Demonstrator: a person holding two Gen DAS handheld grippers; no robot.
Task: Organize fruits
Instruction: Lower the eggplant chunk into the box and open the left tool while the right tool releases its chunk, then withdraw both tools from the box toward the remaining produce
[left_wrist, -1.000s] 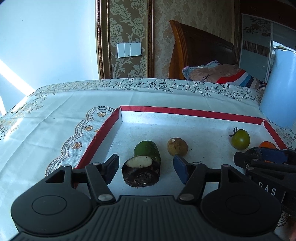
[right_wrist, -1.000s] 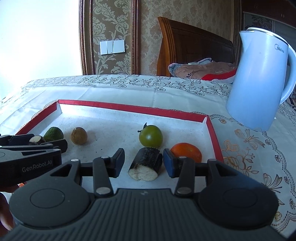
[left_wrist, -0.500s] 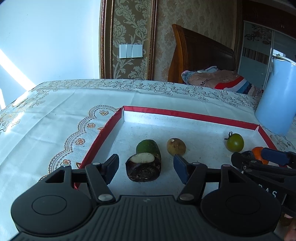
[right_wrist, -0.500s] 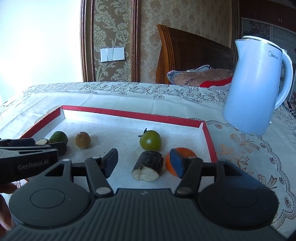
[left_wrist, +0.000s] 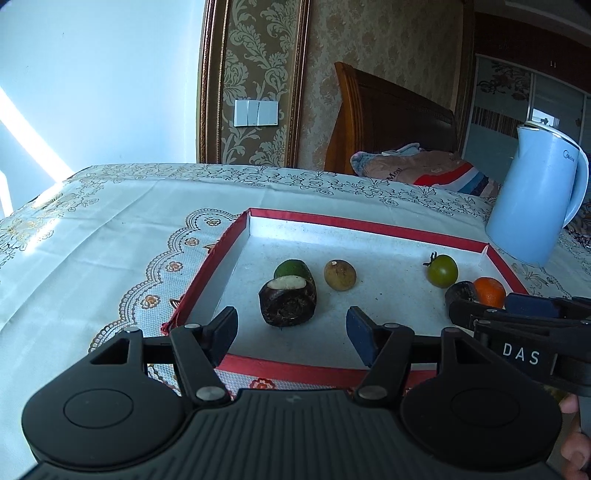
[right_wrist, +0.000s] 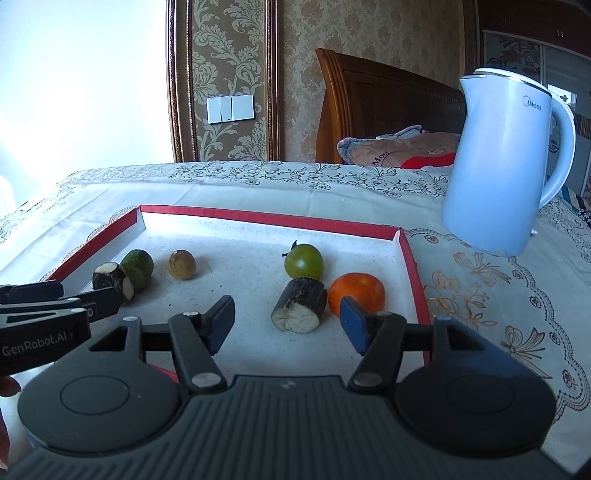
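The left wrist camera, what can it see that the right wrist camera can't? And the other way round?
Only the left wrist view shows the striped cushion end and the left gripper from behind, jaws open.

Only the right wrist view shows the Midea name clearly, the butterfly embroidery and the cut sugarcane piece in full.

Both show the red-rimmed tray, the lime, the longan, the green tomato, the tangerine, the kettle and the light switches.

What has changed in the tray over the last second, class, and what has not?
The right hand-held gripper opened, let go of the dark cut piece and backed away. The left hand-held gripper, already open, backed away from the other dark piece. All the fruit stayed in place in the tray.
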